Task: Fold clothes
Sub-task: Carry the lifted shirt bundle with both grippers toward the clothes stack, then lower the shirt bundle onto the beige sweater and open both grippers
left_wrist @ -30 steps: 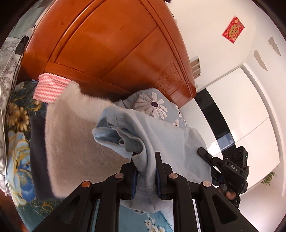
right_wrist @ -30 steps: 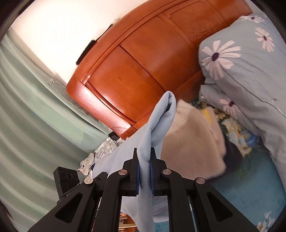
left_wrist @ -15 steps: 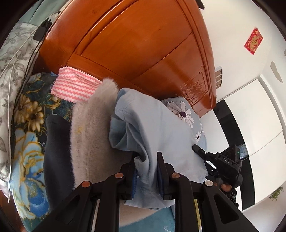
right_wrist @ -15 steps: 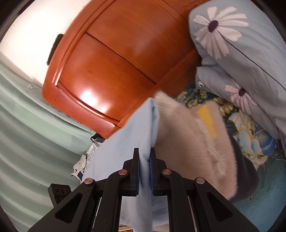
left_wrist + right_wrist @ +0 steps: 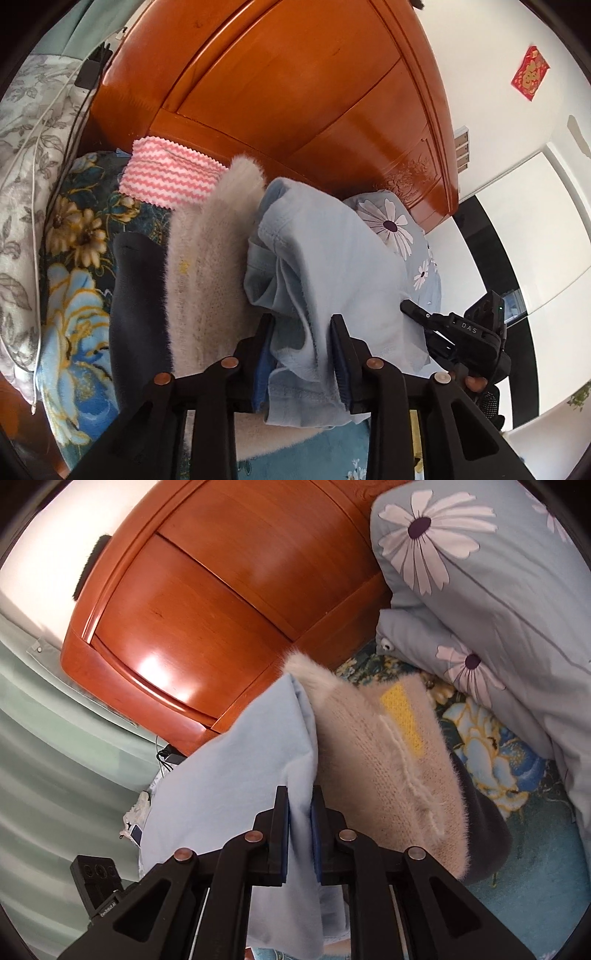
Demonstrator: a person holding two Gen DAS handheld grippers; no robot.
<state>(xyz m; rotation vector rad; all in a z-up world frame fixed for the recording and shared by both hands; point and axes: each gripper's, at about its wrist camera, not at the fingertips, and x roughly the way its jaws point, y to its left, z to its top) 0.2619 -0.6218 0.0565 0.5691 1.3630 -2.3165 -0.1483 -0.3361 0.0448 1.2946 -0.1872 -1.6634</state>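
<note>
A light blue garment (image 5: 332,240) lies bunched on top of a cream fuzzy sweater (image 5: 207,277), which rests on a dark navy garment (image 5: 136,295) on the bed. My left gripper (image 5: 301,321) has its jaws opening, and a loose fold of the blue garment sits between them. In the right wrist view my right gripper (image 5: 300,794) stays shut on a thin edge of the blue garment (image 5: 240,775), its jaws just starting to ease. The cream sweater (image 5: 388,757) with a yellow patch lies right of it.
A wooden headboard (image 5: 295,92) rises just behind the pile. A pink zigzag cloth (image 5: 170,173) lies at its foot. Daisy-print pillows (image 5: 480,572) crowd the right side. A floral blanket (image 5: 74,288) covers the bed, and a green curtain (image 5: 37,738) hangs at the left.
Both grippers came down with the blue garment, which now rests on the cream sweater. The left jaws have spread wider around the cloth. The right grip looks the same.
</note>
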